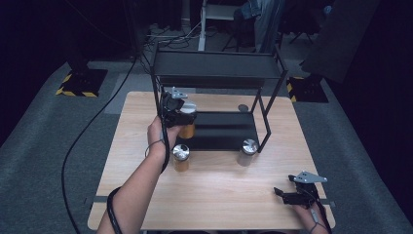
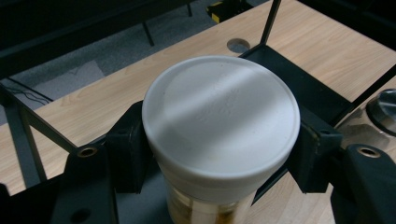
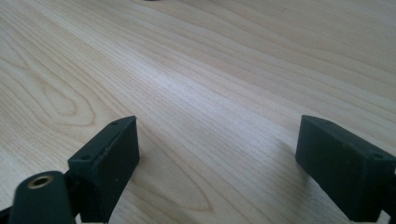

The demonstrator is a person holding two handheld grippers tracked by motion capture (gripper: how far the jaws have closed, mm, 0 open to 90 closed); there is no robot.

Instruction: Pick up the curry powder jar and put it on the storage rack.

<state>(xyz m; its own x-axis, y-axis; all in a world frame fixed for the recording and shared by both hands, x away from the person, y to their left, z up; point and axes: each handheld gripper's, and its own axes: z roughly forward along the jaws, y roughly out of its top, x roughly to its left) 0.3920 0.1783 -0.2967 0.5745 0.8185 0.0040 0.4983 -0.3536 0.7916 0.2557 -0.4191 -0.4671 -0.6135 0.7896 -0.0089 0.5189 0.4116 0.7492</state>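
Two grippers were in the high view. Nearest, the right gripper rested low over the bare wooden table at its near right corner, its jaws wide apart with nothing between them. Farther in, a jar with a silver lid stood near the table's middle and another silver-lidded jar to its right, at the front leg of the black shelf rack. Beyond, the left gripper was clamped on a white-lidded jar, jaws pressing both sides below the lid, at the left edge of the rack's bottom shelf.
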